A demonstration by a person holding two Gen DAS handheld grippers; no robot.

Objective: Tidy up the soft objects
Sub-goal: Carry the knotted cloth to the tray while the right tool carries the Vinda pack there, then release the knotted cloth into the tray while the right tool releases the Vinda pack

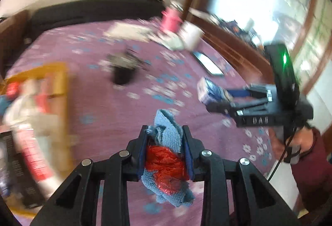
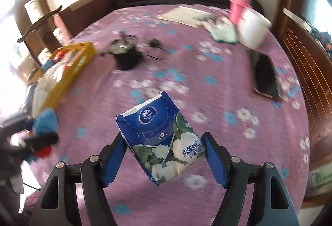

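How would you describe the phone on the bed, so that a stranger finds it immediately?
Start at the purple flowered bedspread and go to its side along the dark wooden bed frame. There, below the white bucket, lies the phone, flat with its screen up. It is the only thin dark rectangle; the black bundle of cables mid-bed is lumpy and tangled.

A bed with a purple bedspread (image 2: 186, 72) patterned in white and blue flowers carries a yellow open box (image 2: 72, 64) at its left edge, a black tangled object (image 2: 126, 58) mid-bed, a white tub (image 2: 252, 27), a pink cup (image 2: 237, 8), pale flat papers (image 2: 182, 15), and a dark flat slab (image 2: 265, 76) at right.
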